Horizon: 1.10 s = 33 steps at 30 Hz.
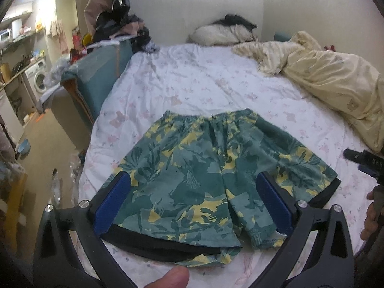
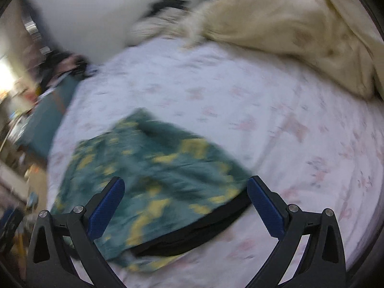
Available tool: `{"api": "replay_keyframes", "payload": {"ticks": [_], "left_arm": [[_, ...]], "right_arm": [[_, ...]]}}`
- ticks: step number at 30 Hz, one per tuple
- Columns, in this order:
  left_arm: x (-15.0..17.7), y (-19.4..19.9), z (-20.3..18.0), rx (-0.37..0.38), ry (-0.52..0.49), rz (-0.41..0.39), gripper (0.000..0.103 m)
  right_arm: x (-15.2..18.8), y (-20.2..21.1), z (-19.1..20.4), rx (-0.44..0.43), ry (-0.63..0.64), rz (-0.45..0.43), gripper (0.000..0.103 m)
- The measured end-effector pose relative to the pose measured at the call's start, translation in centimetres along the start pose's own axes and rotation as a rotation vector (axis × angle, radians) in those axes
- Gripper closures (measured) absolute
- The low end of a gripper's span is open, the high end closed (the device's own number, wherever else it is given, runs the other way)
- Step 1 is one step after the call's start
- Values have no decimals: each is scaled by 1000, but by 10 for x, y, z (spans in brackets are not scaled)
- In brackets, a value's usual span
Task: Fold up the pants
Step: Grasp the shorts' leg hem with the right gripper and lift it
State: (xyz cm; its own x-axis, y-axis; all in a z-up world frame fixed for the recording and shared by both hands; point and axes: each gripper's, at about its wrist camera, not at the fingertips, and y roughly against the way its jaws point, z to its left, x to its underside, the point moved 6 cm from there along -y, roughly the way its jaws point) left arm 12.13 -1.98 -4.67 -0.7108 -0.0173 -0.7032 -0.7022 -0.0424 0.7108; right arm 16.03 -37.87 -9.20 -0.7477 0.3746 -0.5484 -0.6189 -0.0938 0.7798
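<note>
Plainly, the green and yellow patterned pants [image 1: 204, 180] lie spread flat on the white floral bedsheet [image 1: 192, 81], waistband farthest from the fingers and black-trimmed leg hems nearest them. The left gripper [image 1: 193, 184] has its fingers spread wide with nothing between them, and most of the pants show in the gap. The right gripper [image 2: 186, 187] is likewise spread wide and empty; its view is blurred, with the pants [image 2: 148, 180] showing between its fingers and beyond the left one. Past the fingers to the right, a cream duvet [image 1: 331, 72] is bunched on the bed.
</note>
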Motion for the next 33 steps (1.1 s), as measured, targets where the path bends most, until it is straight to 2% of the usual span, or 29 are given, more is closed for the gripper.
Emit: {"api": "replay_keyframes", "payload": {"ticks": [3,6,9,13,16,17,18,20,21,23,26,28,29,30,32,33], "left_arm": [[1,-17,5,-9,29,55,0],[3,-33,10,-9,52,86,0],[7,-44,14,-18,67,109,0],[10,-53,19,-26,84,131,0],[12,-58,19,-28,76,147,0],[12,-59,19,-27,76,153,0],[12,-60,20,-26,77,156,0],[13,-61,21,-27,81,161,0],[13,-62,22,-29,82,162,0],[13,-61,23,-30,86,167,0],[12,-59,25,-29,93,164,0],[12,-59,27,-28,92,165,0],[12,-59,28,-28,92,167,0],[12,-59,27,-33,94,171,0],[12,-59,31,-31,111,180,0],[13,-58,34,-29,128,190,0]], "right_arm": [[-11,-14,-36,10,-140,14,0],[-11,-39,-66,27,-251,88,4],[2,-60,-79,56,-291,153,11],[11,-80,-84,96,-290,196,14],[16,-93,-83,102,-261,228,31],[17,-96,-79,103,-242,236,42],[18,-97,-75,101,-216,239,60],[17,-93,-63,78,-171,224,90],[15,-89,-59,66,-158,207,91],[8,-76,-42,8,-115,152,101],[1,-56,-9,-105,-42,81,101],[1,-31,28,-238,49,20,101],[2,-24,42,-276,81,10,101],[8,-10,67,-363,147,-2,101],[24,1,103,-474,241,29,101],[38,3,120,-539,288,73,101]]}}
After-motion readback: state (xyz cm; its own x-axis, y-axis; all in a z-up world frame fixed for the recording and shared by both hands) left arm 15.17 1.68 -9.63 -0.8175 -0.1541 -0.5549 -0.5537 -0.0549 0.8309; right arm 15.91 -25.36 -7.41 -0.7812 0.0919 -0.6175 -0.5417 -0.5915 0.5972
